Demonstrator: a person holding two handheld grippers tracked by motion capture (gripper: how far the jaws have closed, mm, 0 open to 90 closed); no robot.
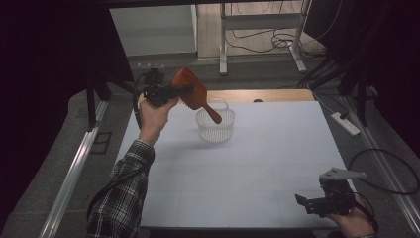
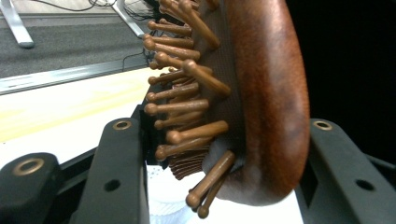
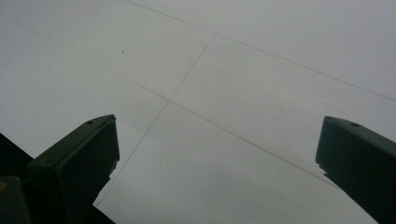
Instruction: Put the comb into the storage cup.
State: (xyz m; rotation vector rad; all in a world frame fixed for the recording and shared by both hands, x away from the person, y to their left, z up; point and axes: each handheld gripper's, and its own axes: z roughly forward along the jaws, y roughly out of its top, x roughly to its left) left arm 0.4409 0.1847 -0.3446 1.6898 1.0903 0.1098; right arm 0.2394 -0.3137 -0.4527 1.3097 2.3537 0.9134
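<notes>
left gripper (image 1: 184,90) is clamped on the wooden hairbrush (image 1: 190,89), held up in the air over the far left part of the table (image 1: 257,168). grip is across the brush head: in the left gripper view one jaw sits against the bristle side, the other against the smooth rounded back of the hairbrush (image 2: 266,93). wooden pins (image 2: 187,107) with rounded tips point off to the left of that view. in the high view the brush is tilted, head up-left, handle (image 1: 213,113) slanting down-right, its end over the rim of the white basket (image 1: 215,130). can't tell if handle and basket touch. basket stands upright on the table, far-centre, with its thin loop handle up.

right gripper (image 1: 311,202) is at the near right edge of the table, low, well apart from brush and basket. its jaws stand wide apart with nothing between them; right gripper view looks down at bare white table surface (image 3: 224,84) with faint seam lines.

my left hand (image 1: 154,115) is wrapped round the left gripper body, plaid sleeve (image 1: 121,193) below it.
</notes>
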